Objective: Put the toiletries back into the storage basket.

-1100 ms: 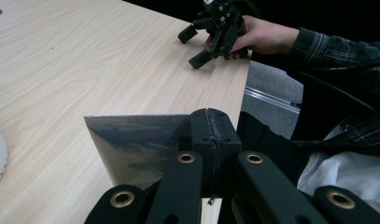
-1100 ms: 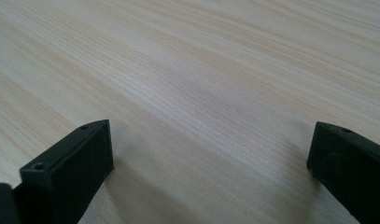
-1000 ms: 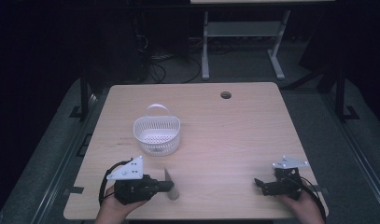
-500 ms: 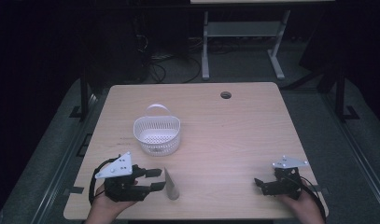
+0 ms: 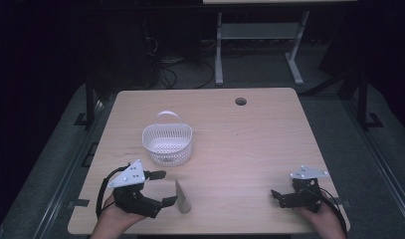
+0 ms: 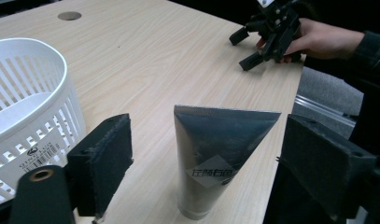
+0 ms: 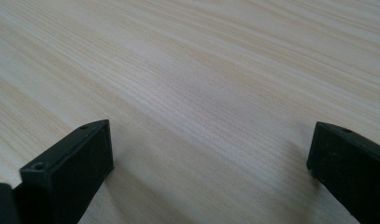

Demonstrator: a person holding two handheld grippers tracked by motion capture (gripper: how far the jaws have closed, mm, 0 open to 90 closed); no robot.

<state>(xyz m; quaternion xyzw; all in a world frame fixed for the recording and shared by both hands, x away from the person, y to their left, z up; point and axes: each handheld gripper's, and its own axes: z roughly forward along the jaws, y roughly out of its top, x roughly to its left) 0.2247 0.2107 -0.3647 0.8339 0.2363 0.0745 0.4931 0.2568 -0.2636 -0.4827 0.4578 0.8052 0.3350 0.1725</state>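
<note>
Left gripper (image 5: 162, 188), jaws just spread clear of the upright grey tube (image 5: 182, 197); right gripper (image 5: 278, 196) spread on bare table (image 5: 250, 144).

The left claw (image 5: 162, 188) has just been opening, jaws wide apart; the right claw (image 5: 274, 198) rests, jaws spread.

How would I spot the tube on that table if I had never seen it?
Start at the wooden table and find the white basket on its left half. Nearer the person, just in front of the basket, a grey tube stands on its cap between the open jaws of the left gripper, which have just been opening. It is the one dark, upright, flat-topped thing there.
</note>
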